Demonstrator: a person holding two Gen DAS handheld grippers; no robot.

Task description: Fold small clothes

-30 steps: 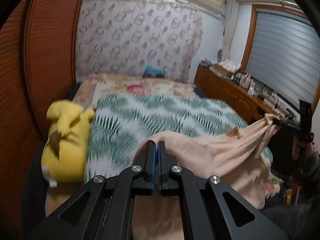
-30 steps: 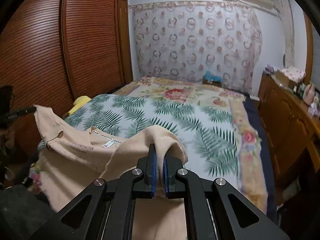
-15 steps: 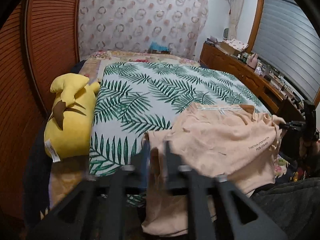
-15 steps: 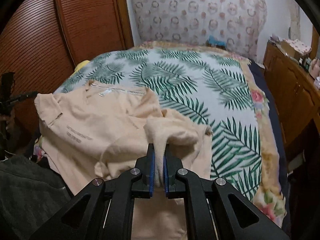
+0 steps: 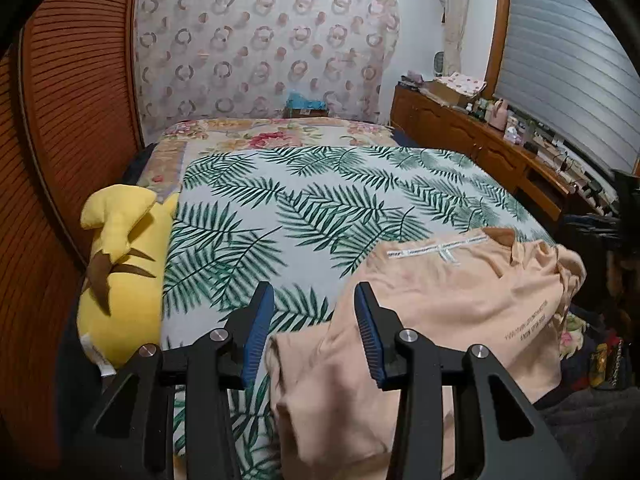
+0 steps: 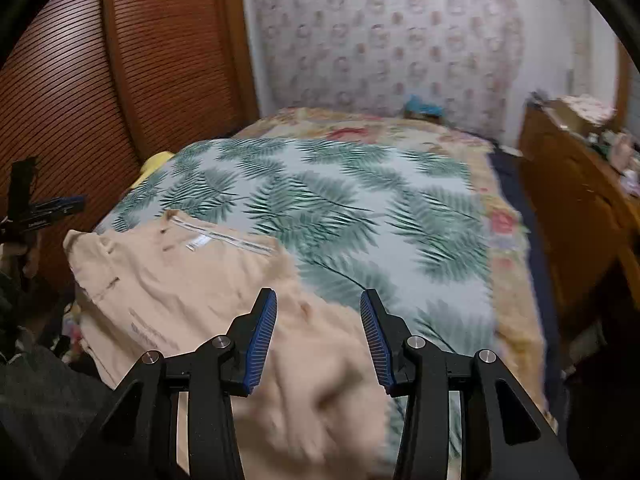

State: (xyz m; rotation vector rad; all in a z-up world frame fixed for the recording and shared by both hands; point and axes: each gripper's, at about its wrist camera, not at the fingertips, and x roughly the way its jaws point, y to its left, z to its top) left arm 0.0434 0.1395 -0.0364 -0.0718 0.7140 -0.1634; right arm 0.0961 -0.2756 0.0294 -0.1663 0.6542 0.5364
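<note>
The peach shirt (image 5: 460,304) lies on the near end of the leaf-print bedspread (image 5: 320,208), and its bottom part hangs off the near edge of the bedspread. The shirt's long way runs side to side along that near edge. Its collar with the white tape points toward the far end of the bedspread.

The left gripper (image 5: 316,320) hangs over the shirt's left corner. Its jaws are opening — the cloth lies under and between them, but the blue pads do not squeeze it. The right gripper (image 6: 318,324) hangs over the shirt's other end, at the right side of the bedspread's near edge. Its jaws are opening too, with a bunched-up bit of shirt below them, and nothing is pinched.

So each gripper has one end of the shirt just under it, and neither one is closer than the other. The next grab will likely be a fresh hold on the shirt's edges — this is my guess.

A yellow plush toy (image 5: 120,272) lies just beside the left side of the bedspread, well apart from the shirt. No baskets or boxes near the bedspread hold clothes.
</note>
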